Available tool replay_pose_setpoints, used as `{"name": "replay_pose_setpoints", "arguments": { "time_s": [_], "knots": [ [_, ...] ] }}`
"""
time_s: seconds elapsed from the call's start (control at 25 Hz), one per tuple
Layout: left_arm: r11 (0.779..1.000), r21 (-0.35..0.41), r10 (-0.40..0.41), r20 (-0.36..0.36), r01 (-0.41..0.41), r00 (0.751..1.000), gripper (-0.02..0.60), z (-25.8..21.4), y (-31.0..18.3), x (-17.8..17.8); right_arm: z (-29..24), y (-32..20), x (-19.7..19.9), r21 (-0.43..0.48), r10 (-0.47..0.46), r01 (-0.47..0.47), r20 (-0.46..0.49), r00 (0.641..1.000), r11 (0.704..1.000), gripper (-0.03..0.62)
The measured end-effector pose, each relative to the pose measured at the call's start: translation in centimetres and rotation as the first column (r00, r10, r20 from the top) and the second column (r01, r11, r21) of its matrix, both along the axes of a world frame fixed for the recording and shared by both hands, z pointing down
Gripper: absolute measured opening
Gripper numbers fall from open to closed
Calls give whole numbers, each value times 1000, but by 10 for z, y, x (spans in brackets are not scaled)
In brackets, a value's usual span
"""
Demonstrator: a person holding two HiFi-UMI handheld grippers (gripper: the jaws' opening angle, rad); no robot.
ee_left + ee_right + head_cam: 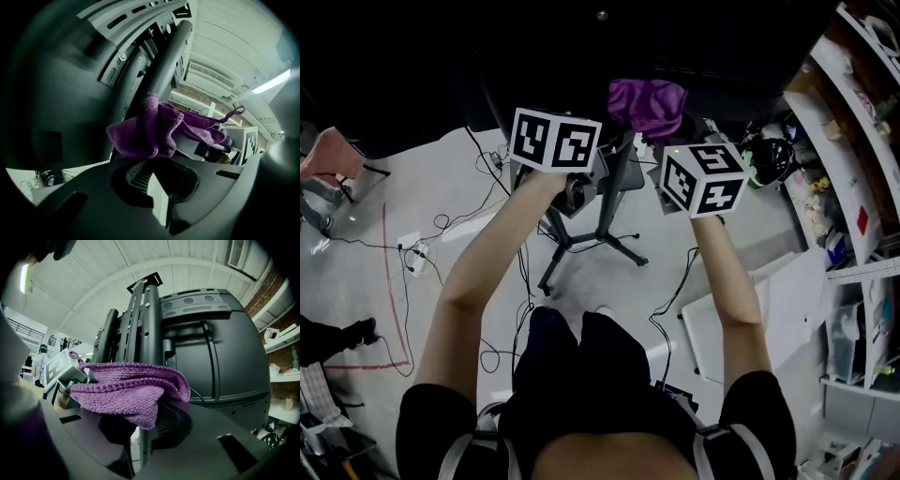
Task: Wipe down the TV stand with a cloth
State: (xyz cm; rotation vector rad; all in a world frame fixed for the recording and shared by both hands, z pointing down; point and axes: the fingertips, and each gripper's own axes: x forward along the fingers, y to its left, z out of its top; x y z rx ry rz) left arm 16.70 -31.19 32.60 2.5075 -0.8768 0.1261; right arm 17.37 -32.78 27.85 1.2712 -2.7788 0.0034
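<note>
Cloth (pixel 126 390), seemingly against TV stand (pixel 151 329).

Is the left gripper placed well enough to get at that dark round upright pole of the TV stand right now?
Probably yes. In the left gripper view the dark round pole rises directly ahead of the left gripper, and only the purple knitted cloth bunched at its jaws lies between them.

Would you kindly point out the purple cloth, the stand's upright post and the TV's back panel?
purple cloth (pixel 126 385): right gripper view, its folded upper layer.
stand's upright post (pixel 152 333): right gripper view, mid-length of the post.
TV's back panel (pixel 211 348): right gripper view, the dark central housing.
</note>
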Motion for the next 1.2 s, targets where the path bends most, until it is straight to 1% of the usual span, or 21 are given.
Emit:
{"name": "replay_pose_setpoints", "arguments": {
  "time_s": [0.12,0.28,0.44,0.64,1.04,1.2],
  "knots": [
    [1000,-17,-11,12,11,1000,6,23,-1,1,24,-1,1,-31,0,0,-7,1000,1000,64],
    [997,-76,-16,4,17,1000,6,60,-2,5,60,-2,3,-53,6,-9,-46,999,999,64],
    [993,-112,-20,-4,20,1000,6,91,-5,6,90,-6,5,-98,-1,-2,-35,999,995,64],
    [990,-136,-16,22,19,1000,6,133,-5,1,133,-7,2,-153,-5,1,-23,1000,988,64],
    [971,-241,-1,63,16,998,6,220,-3,-2,222,-9,0,-284,10,-13,-11,1000,959,64],
    [961,-274,1,66,17,998,6,253,2,-7,255,-5,-4,-326,17,-21,-16,1000,945,64]
  ]
}}
